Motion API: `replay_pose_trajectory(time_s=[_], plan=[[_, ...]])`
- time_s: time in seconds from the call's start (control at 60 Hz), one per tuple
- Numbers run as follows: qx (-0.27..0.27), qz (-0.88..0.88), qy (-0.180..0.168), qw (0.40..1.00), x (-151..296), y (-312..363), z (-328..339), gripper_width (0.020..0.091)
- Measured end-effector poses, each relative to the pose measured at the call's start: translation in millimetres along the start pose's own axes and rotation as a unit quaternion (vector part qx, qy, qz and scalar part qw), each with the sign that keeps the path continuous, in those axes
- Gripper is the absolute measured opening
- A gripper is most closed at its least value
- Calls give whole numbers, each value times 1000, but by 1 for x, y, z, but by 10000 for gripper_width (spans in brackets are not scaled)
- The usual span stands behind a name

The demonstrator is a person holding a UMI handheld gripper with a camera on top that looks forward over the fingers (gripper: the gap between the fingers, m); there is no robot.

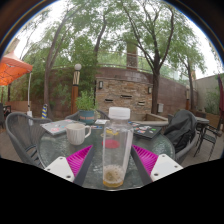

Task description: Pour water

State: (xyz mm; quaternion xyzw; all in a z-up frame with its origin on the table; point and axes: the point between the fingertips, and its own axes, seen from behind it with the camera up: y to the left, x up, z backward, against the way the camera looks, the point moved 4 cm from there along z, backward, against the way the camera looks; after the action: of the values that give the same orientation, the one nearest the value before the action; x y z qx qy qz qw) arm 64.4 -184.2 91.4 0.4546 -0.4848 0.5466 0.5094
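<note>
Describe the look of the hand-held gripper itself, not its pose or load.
The hand-held gripper shows two pale, whitish fingers, wedge-shaped and tapering forward. Each carries a bright magenta pad on its inner face. No cables, markings or sleeve are visible.

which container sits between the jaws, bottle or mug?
The clear plastic bottle with the white cap, standing upright between the pink-padded jaws. The white mug sits farther back on the glass table, beyond them.
</note>
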Motion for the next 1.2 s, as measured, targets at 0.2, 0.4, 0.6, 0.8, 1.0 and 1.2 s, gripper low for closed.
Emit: replay_pose_trajectory(time_s=[0.2,0.4,0.6,0.8,1.0,1.2], plan=[[-18,-51,-4,999,-17,-6,-39,518],[-24,-104,-46,993,-22,-6,-44,519],[-23,-30,-13,999,-15,-9,-51,435],[-23,262,-10,965,34,-13,-99,409],[-26,624,-6,781,75,6,-168,409],[-24,814,-13,581,108,27,-209,408]])
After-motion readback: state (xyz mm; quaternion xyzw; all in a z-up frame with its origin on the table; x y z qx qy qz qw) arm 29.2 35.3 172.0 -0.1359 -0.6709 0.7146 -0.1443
